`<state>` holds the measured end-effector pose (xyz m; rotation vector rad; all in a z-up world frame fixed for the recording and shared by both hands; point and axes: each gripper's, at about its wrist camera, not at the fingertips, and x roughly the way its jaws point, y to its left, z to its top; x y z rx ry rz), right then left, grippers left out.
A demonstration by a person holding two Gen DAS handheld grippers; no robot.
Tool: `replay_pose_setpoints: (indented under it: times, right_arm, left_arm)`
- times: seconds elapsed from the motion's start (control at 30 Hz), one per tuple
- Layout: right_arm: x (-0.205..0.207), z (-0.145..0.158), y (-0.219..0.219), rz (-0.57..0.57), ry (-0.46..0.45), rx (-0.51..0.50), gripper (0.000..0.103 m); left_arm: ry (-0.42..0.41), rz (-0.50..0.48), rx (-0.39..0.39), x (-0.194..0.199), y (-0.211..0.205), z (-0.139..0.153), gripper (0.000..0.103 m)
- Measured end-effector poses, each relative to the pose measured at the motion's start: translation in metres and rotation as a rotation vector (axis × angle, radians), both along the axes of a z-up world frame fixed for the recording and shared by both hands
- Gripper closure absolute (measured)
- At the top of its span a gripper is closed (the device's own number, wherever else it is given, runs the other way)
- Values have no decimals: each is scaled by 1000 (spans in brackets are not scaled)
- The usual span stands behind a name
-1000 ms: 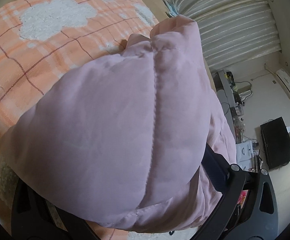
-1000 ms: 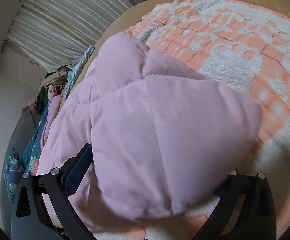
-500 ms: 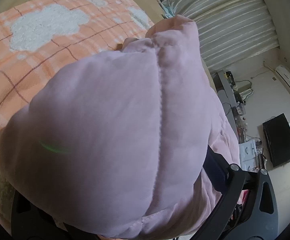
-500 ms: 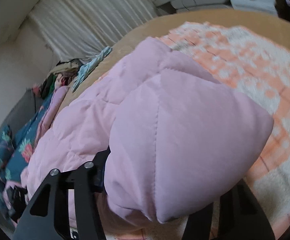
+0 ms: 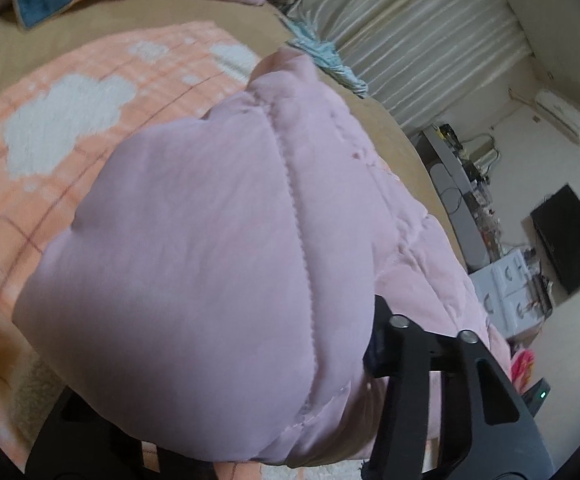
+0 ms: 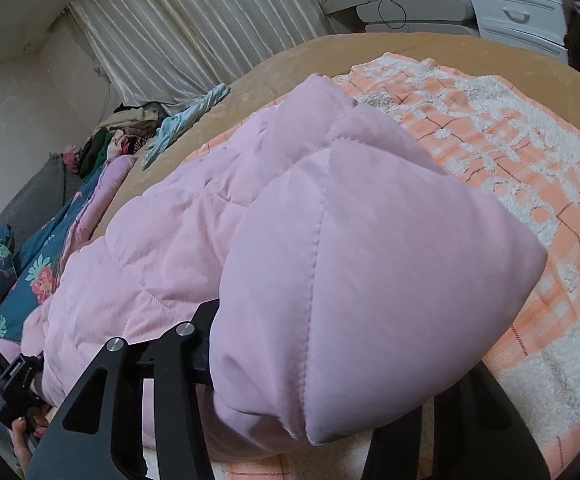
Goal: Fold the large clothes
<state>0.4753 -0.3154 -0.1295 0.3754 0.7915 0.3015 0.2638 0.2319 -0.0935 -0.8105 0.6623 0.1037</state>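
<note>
Pink quilted puffer jacket [image 5: 210, 260] lies on the orange checked blanket [image 5: 50, 168] near the bed's front edge, a puffy corner bulging from each closing gripper, left [image 5: 230, 420] and right [image 6: 309, 400]; slick, springy padding could squeeze free mid-lift.

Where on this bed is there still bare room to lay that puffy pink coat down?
The orange checked blanket lies bare beyond the pink coat, out to the tan bedspread bordering it. It is crowded at the curtain side: a clothes pile, a light blue cloth and floral bedding.
</note>
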Motion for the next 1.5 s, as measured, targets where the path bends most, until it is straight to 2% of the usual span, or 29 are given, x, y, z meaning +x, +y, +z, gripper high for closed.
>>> replay_pose_setpoints:
  times: [0.37,0.73,0.97,1.5]
  right_arm:
    - [-5,16,14,46,-39,-122,67]
    - [-36,50,39,125,-193,-292,72]
    - [-55,65,46,156,-266,-355,74]
    - [-77,71,41,175,-275,-371,74]
  left_arm:
    - [-18,-18,128,-3,-11,18,72]
    - [-51,-39,236,-17,-20,47,73]
    - [-74,-47,260,-28,-21,60,74]
    - [-52,-61,269,-56,-15,66,74]
